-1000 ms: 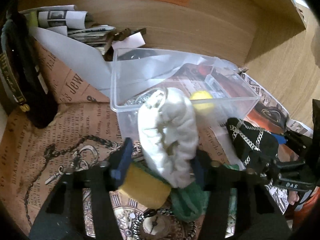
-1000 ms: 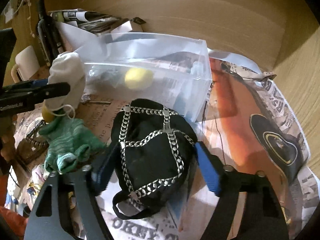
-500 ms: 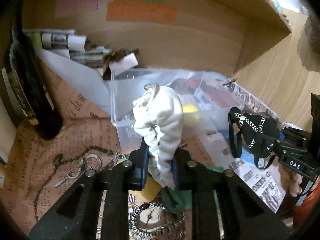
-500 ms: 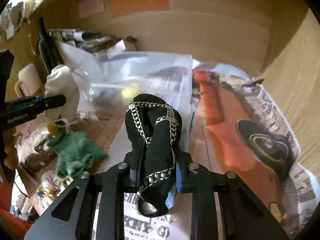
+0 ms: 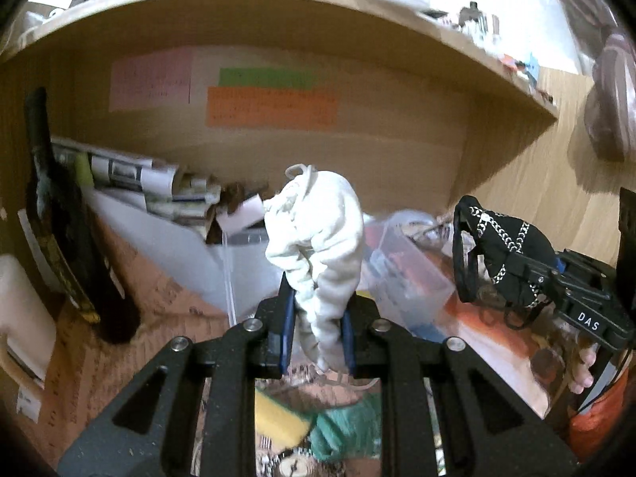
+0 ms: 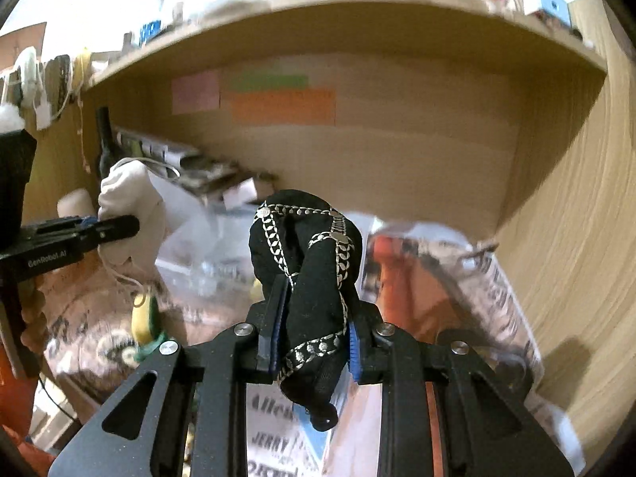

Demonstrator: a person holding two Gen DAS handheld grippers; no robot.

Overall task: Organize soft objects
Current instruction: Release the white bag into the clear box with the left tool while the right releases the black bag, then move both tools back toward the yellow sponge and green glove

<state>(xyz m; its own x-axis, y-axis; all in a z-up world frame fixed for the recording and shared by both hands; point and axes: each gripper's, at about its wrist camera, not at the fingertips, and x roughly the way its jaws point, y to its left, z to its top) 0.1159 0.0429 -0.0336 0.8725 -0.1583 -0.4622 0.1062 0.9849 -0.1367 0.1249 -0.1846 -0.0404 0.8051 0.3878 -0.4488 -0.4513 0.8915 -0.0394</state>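
In the left wrist view, a dark bottle (image 5: 59, 222) stands at nine o'clock against the wooden back wall. At centre, the left hand-held gripper (image 5: 316, 330) is clamped on a white pouch (image 5: 322, 234), which rises above the blue pads, clear of the desk (image 5: 119, 349). Behind it, towards one o'clock, sits a clear bin (image 5: 401, 262). At six o'clock, below the fingers, lie a yellow sponge (image 5: 278, 413) and a green cloth (image 5: 346, 429). At three o'clock, the right hand-held gripper (image 5: 528, 274) is clamped on a black pouch (image 5: 501, 250) crossed with silver chain, also lifted off the desk. In the right wrist view that black pouch (image 6: 310, 278) stands between the pads at centre, with the white pouch (image 6: 131, 206) at nine o'clock.
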